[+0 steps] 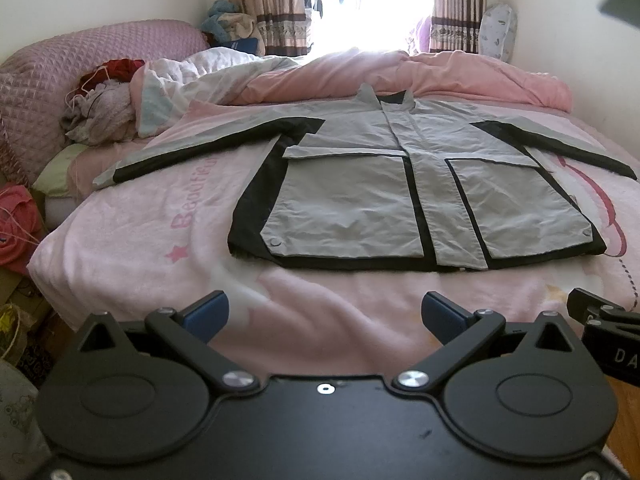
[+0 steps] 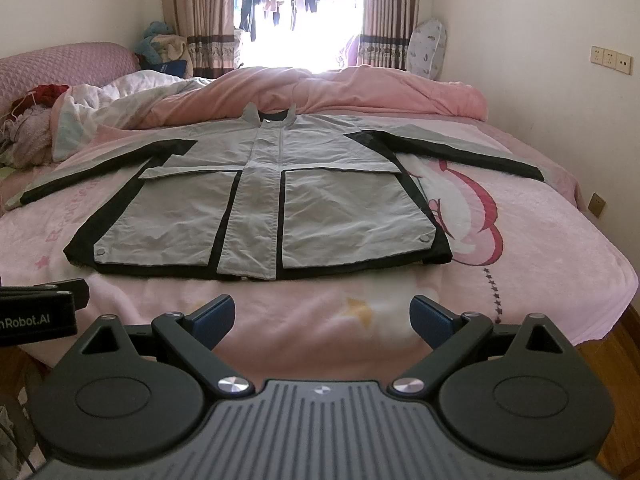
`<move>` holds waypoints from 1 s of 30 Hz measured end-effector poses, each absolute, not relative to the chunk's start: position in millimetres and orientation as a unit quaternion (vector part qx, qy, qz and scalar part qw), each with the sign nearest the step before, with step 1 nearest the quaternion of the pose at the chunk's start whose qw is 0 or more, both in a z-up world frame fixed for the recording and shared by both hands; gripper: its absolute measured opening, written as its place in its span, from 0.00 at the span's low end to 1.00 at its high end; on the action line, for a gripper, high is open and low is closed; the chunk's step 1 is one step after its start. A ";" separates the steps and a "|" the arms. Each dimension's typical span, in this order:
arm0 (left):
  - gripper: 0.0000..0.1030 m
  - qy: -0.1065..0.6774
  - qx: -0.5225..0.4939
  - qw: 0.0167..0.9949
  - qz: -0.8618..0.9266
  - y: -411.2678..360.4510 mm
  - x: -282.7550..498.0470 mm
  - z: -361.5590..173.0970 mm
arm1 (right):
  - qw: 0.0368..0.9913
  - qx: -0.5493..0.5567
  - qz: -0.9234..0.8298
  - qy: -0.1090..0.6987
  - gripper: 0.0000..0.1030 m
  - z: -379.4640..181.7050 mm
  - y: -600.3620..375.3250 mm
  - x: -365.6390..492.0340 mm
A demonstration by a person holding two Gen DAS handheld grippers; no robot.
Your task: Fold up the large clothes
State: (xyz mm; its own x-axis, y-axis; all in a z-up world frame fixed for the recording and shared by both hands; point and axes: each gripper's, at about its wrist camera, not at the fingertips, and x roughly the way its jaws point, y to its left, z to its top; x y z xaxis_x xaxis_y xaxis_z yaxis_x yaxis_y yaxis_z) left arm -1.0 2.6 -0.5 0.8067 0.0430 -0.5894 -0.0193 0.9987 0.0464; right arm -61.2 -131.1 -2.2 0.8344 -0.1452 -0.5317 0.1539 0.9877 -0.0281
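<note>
Both tongs, left [image 1: 325, 316] and right [image 2: 322, 318], hung with jaws apart over the bed's [image 2: 560, 280] near edge, holding nothing. One jacket [image 2: 256, 208] lay flat ahead, mid-bed, hem nearest, collar far, two sleeves spread toward the side edges. Left tongs looked closer to the left sleeve [image 1: 192, 148].
</note>
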 end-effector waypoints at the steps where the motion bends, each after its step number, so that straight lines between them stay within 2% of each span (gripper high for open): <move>1: 1.00 0.311 0.018 0.950 0.017 2.9 -0.2 -0.7 | 0.957 0.008 -0.078 0.278 1.00 -2.5 -131.2 -61.0; 9: 1.00 0.317 0.014 0.948 0.017 9.6 15.0 -2.4 | 0.952 0.011 -0.075 0.298 1.00 -7.9 -132.7 -38.9; 16: 1.00 0.326 -0.024 0.945 0.027 40.1 64.2 -3.1 | 0.948 0.017 -0.076 0.308 1.00 0.8 -139.7 9.3; 23: 1.00 0.282 -0.089 0.954 0.047 102.6 134.7 16.1 | 0.960 0.012 -0.087 0.264 1.00 39.4 -144.6 83.8; 30: 1.00 0.266 -0.194 0.941 0.072 196.1 225.3 24.5 | 0.973 -0.049 -0.076 0.211 1.00 54.2 -137.4 171.4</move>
State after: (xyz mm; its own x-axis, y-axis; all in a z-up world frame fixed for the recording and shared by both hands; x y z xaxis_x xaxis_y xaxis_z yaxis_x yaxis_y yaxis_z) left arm 225.3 196.1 24.5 0.8478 0.0316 -0.5294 -0.2386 0.9142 -0.3275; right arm 171.4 -137.4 54.2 0.8994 -0.1685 -0.4034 0.1272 0.9837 -0.1273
